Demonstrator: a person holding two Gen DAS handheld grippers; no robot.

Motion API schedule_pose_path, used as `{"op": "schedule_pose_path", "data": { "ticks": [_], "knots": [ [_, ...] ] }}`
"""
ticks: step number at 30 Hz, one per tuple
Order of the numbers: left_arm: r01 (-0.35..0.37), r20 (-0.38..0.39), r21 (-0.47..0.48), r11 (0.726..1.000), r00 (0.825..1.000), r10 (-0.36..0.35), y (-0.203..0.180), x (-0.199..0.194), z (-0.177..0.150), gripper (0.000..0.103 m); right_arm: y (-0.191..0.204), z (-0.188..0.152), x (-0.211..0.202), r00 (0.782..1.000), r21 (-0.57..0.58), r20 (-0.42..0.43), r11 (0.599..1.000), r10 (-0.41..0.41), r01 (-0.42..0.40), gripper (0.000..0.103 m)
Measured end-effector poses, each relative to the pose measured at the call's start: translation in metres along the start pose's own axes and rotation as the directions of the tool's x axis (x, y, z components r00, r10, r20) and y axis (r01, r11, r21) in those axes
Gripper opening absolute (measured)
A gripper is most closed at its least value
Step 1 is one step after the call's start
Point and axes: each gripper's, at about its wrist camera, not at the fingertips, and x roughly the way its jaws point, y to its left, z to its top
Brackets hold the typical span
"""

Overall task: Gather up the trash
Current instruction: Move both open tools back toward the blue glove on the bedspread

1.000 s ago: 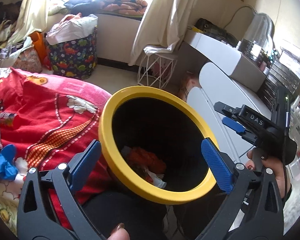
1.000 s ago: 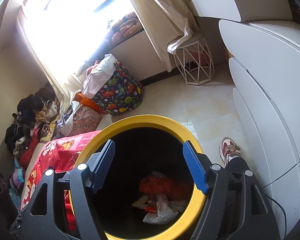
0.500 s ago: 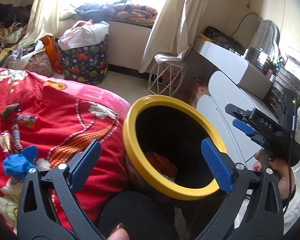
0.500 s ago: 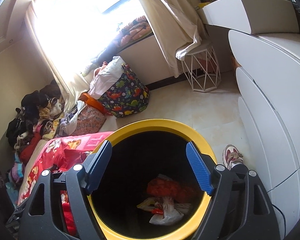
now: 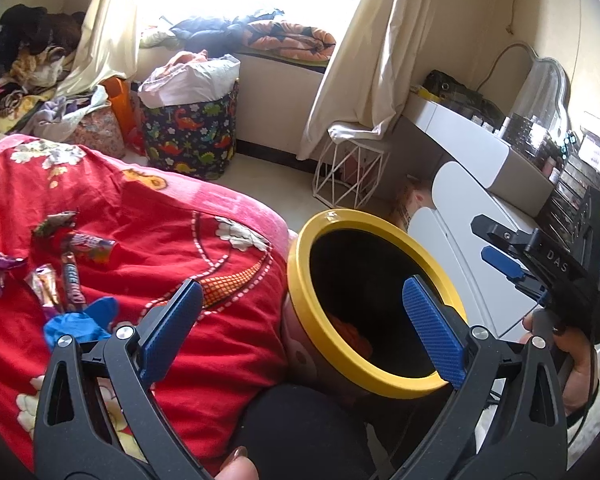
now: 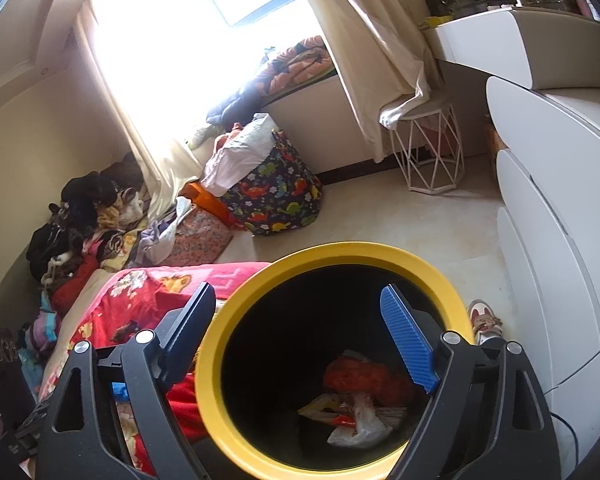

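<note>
A black bin with a yellow rim (image 5: 373,380) stands beside the bed; it also shows in the right wrist view (image 6: 331,254). Orange and white trash (image 6: 355,396) lies in its bottom. Several candy wrappers (image 5: 74,276) and a crumpled blue glove (image 5: 86,320) lie on the red blanket (image 5: 188,240). My left gripper (image 5: 303,332) is open and empty, hovering between the blanket edge and the bin. My right gripper (image 6: 300,344) is open and empty above the bin mouth; it shows in the left wrist view (image 5: 511,256) at the right.
A white dresser (image 5: 471,216) stands right of the bin. A white wire stool (image 5: 351,176), a dinosaur-print laundry bag (image 5: 192,136) and piled clothes (image 6: 92,216) sit near the window. A shoe (image 6: 485,318) is on the floor by the bin.
The left gripper has swung left, away from over the bin toward the blanket, bringing the wrappers and blue glove into view. The right gripper has drawn back slightly above the bin.
</note>
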Motion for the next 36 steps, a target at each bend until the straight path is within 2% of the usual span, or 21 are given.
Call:
{"op": "schedule_pose_path", "data": {
  "ticks": [9,20,36],
  "knots": [
    [-0.037,0.037,-0.020,0.999,0.999,0.038,0.016,-0.013,0.006,0.092,0.023,-0.003,-0.001,0.999,-0.042,-0.007,0.999,0.034,-0.034,0.083],
    [-0.079,0.082,-0.093,0.993,0.993,0.087,0.050,-0.029,0.016,0.092,0.055,-0.010,-0.001,0.996,-0.087,-0.028,0.992,0.090,-0.092,0.083],
    [-0.166,0.138,-0.193,0.967,0.971,0.194,0.106,-0.054,0.024,0.092,0.112,-0.030,0.017,0.979,-0.186,-0.100,0.963,0.178,-0.194,0.084]
  ]
}}
